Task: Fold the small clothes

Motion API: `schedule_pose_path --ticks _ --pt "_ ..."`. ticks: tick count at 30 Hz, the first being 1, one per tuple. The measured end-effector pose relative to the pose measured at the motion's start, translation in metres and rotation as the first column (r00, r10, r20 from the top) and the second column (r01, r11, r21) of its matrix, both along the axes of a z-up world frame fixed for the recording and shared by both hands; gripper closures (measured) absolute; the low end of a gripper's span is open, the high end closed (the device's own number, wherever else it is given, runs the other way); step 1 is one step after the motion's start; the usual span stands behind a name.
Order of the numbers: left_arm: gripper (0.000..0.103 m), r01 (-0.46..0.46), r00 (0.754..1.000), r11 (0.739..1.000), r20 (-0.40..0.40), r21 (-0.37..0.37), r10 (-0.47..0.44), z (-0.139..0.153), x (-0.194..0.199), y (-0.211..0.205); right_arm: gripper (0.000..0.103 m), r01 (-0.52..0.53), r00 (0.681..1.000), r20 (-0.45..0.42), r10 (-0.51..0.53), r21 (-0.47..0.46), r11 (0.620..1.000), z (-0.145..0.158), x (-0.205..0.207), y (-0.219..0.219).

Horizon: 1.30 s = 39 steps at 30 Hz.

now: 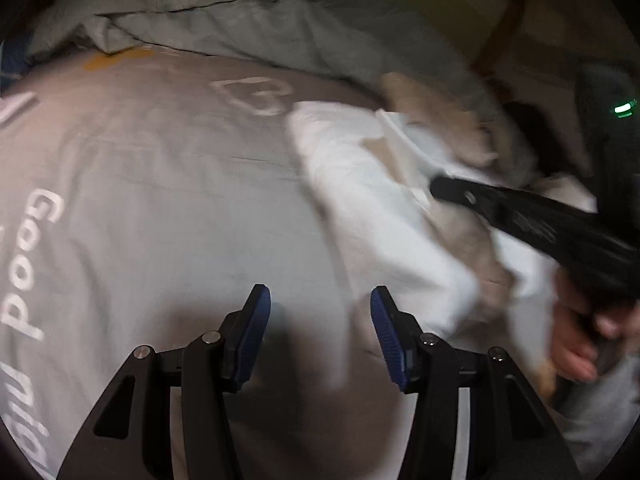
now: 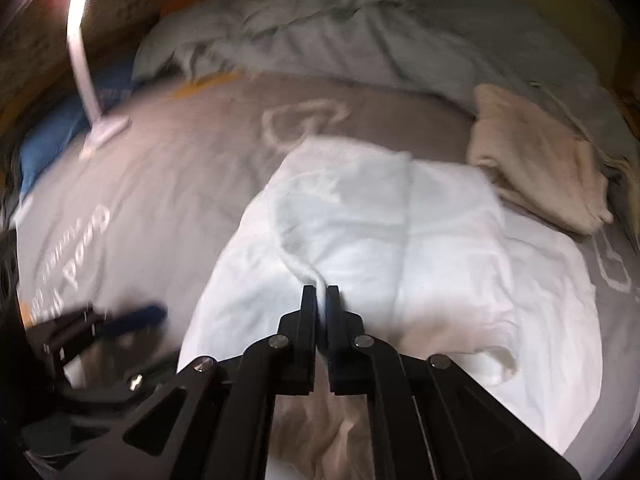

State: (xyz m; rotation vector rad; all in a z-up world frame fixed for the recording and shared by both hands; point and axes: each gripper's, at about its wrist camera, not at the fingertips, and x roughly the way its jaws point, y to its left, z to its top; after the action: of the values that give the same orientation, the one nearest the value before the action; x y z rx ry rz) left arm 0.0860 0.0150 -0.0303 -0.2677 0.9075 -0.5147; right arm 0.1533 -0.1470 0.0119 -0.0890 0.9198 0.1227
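A white garment (image 2: 400, 232) lies spread on the grey bed cover (image 2: 180, 168); in the left wrist view the same white garment (image 1: 360, 200) sits to the right of centre. My right gripper (image 2: 320, 292) is shut on a pinched ridge of its white cloth. From the left wrist view that right gripper (image 1: 440, 190) reaches in from the right, with a hand (image 1: 576, 332) on its handle. My left gripper (image 1: 320, 312) is open above the bare cover, just left of the garment's edge, with nothing between its blue pads (image 1: 256, 328). It shows blurred as the left gripper (image 2: 132, 316) at the lower left.
A folded beige garment (image 2: 540, 164) lies at the far right of the bed. A crumpled pale duvet (image 2: 340, 32) is heaped along the back. A white lamp arm (image 2: 84, 64) and a blue cushion (image 2: 52, 136) stand at the left. White lettering (image 1: 36, 264) is printed on the cover.
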Motion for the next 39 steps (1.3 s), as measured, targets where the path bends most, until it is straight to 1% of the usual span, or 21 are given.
schedule_pose_path --ticks 1,3,6,7,8,11,13,14,15,17,21,25,26,28,29,30,31,33,36,37,39 --pt "0.052 0.055 0.998 0.997 0.017 -0.057 -0.054 0.004 -0.007 -0.001 0.1 0.043 0.998 0.044 -0.043 -0.002 0.999 0.008 -0.005 -0.01" --pt "0.046 0.146 0.989 0.987 0.02 -0.066 -0.145 0.008 -0.011 -0.01 0.1 0.084 0.994 0.064 -0.086 0.032 0.996 0.017 -0.007 -0.03" --pt "0.047 0.084 0.995 0.993 0.053 0.086 -0.088 0.003 -0.012 -0.027 0.1 0.17 0.984 0.049 -0.172 0.049 0.984 0.022 -0.007 -0.066" --pt "0.056 0.065 0.997 0.993 0.045 0.103 -0.07 -0.002 -0.009 -0.031 0.1 0.183 0.982 0.027 -0.186 0.079 0.98 0.019 -0.006 -0.078" --pt "0.079 0.052 0.997 0.99 0.048 0.13 -0.058 -0.006 -0.008 -0.036 0.1 0.185 0.982 0.007 -0.186 0.102 0.977 0.016 -0.007 -0.087" --pt "0.098 0.001 0.994 0.983 0.106 0.182 -0.021 -0.005 -0.022 -0.043 0.097 0.21 0.978 -0.041 -0.206 0.188 0.959 -0.002 -0.007 -0.111" --pt "0.099 -0.043 0.986 0.973 0.166 0.228 0.005 0.0 -0.037 -0.045 0.075 0.247 0.967 0.011 -0.254 0.194 0.949 -0.005 -0.02 -0.12" --pt "0.1 -0.057 0.981 0.965 0.192 0.256 0.007 -0.002 -0.039 -0.046 0.05 0.245 0.963 0.056 -0.262 0.213 0.946 -0.004 -0.027 -0.125" --pt "0.1 -0.067 0.979 0.957 0.204 0.283 0.008 -0.006 -0.04 -0.048 0.033 0.237 0.962 0.075 -0.262 0.24 0.941 -0.004 -0.031 -0.129" --pt "0.099 -0.087 0.982 0.947 0.188 0.31 0.029 -0.015 -0.038 -0.047 0.033 0.177 0.978 0.046 -0.203 0.332 0.927 -0.007 -0.029 -0.134" --pt "0.098 -0.09 0.987 0.97 0.148 0.228 0.057 -0.019 -0.032 -0.035 0.033 0.149 0.989 -0.044 -0.143 0.391 0.908 -0.02 -0.015 -0.129" --pt "0.095 -0.088 0.994 0.996 0.059 0.028 0.087 -0.033 -0.02 -0.01 0.034 0.134 0.99 -0.086 -0.109 0.372 0.918 -0.037 0.01 -0.119" --pt "0.095 -0.087 0.995 0.996 0.051 0.018 0.086 -0.032 -0.022 -0.01 0.034 0.138 0.989 -0.09 -0.113 0.36 0.923 -0.041 0.014 -0.117" --pt "0.095 -0.087 0.994 0.994 0.074 0.059 0.082 -0.029 -0.026 -0.017 0.043 0.143 0.989 -0.089 -0.12 0.341 0.929 -0.046 0.022 -0.112" --pt "0.095 -0.089 0.992 0.992 0.099 0.093 0.08 -0.027 -0.03 -0.023 0.07 0.141 0.989 -0.083 -0.12 0.329 0.934 -0.047 0.023 -0.111" --pt "0.095 -0.092 0.99 0.989 0.116 0.119 0.078 -0.025 -0.032 -0.026 0.089 0.122 0.992 -0.074 -0.102 0.345 0.931 -0.046 0.024 -0.109" --pt "0.095 -0.092 0.99 0.988 0.122 0.122 0.077 -0.023 -0.034 -0.028 0.09 0.119 0.993 -0.057 -0.105 0.363 0.924 -0.042 0.021 -0.11" --pt "0.093 -0.085 0.991 0.995 0.11 0.06 0.078 -0.022 -0.035 -0.022 0.091 0.109 0.992 0.025 -0.125 0.351 0.93 -0.024 0.008 -0.11" --pt "0.077 -0.062 0.995 0.997 0.078 -0.044 0.065 -0.021 -0.033 -0.011 0.091 0.086 0.989 0.095 -0.117 0.278 0.957 0.004 -0.007 -0.11" --pt "0.066 -0.058 0.995 0.996 0.077 -0.062 0.062 -0.018 -0.035 -0.01 0.091 0.09 0.988 0.099 -0.121 0.275 0.957 0.013 -0.01 -0.116" --pt "0.062 -0.05 0.995 0.998 0.087 -0.047 0.054 -0.01 -0.037 -0.017 0.091 0.124 0.983 0.095 -0.156 0.284 0.951 0.028 -0.016 -0.133"
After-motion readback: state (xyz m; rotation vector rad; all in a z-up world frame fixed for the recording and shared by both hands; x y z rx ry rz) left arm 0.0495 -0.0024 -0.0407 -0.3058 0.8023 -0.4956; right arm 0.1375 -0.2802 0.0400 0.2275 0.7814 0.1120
